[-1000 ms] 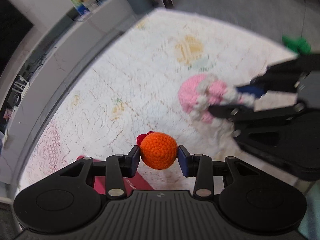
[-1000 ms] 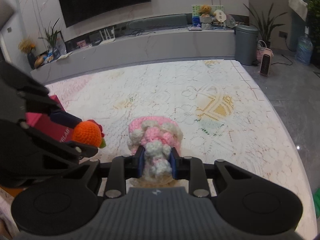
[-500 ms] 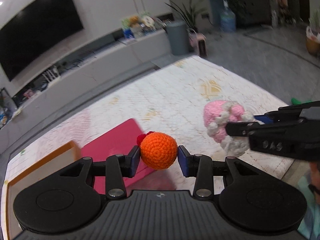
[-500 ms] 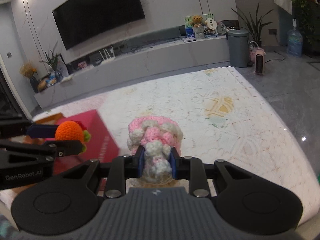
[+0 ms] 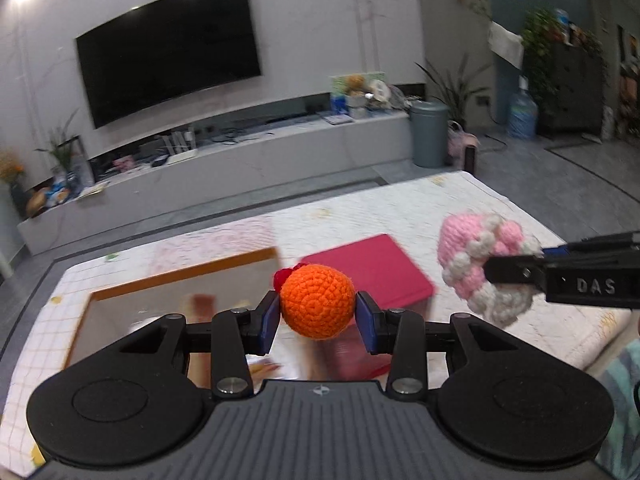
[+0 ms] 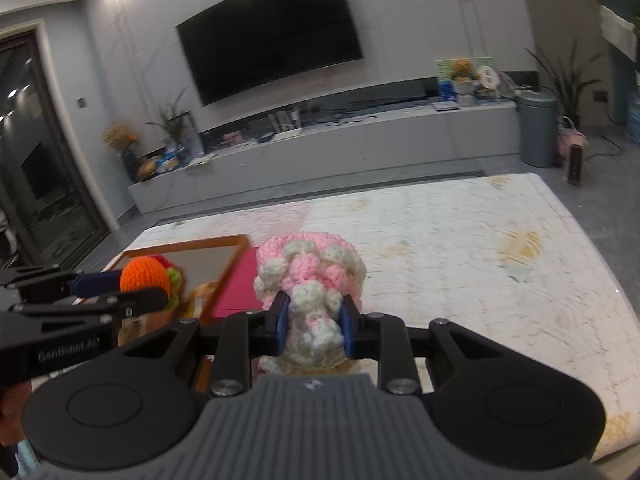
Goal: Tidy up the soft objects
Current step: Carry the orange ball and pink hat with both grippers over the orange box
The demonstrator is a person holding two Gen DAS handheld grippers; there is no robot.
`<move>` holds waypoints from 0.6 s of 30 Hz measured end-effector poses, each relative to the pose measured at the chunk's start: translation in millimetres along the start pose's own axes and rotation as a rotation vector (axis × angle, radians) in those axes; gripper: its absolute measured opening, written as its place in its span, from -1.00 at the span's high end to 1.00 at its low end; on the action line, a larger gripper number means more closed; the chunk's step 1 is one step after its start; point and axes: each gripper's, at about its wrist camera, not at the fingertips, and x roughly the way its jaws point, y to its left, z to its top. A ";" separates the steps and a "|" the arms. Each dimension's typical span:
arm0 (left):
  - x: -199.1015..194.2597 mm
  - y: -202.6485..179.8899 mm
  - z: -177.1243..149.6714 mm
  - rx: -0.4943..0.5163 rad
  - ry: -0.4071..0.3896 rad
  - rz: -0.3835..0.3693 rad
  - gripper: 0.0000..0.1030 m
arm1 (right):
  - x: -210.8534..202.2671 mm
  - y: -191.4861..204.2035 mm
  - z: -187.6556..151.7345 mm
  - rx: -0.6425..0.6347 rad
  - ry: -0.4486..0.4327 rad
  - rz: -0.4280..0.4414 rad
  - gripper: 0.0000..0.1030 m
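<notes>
Left gripper: pinches orange crochet ball, held above wooden-rimmed tray. Right gripper: pinches pink-white crochet toy, held above patterned mat, near red box.

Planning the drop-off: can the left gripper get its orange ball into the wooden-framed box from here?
Probably yes: the left gripper, shut on the orange ball, is above the wooden-framed box with nothing between.
</notes>
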 end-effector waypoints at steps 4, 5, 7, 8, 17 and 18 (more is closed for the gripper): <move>-6.7 28.8 -1.3 -0.047 -0.005 0.029 0.11 | 5.0 30.1 2.2 -0.036 0.012 0.041 0.52; -8.7 34.9 -3.4 -0.053 -0.005 0.040 0.11 | 7.5 37.7 3.3 -0.044 0.017 0.051 0.51; -12.9 47.5 -5.4 -0.061 -0.001 0.064 0.11 | 14.2 52.9 5.6 -0.063 0.028 0.075 0.51; -15.6 55.0 -6.8 -0.067 0.000 0.073 0.11 | 18.0 60.2 6.8 -0.072 0.034 0.087 0.51; -25.8 140.6 -16.5 -0.180 0.035 0.112 0.11 | 57.3 114.6 18.2 -0.095 0.087 0.204 0.51; -22.5 146.2 -17.3 -0.187 0.046 0.115 0.11 | 62.8 120.4 19.0 -0.095 0.094 0.214 0.51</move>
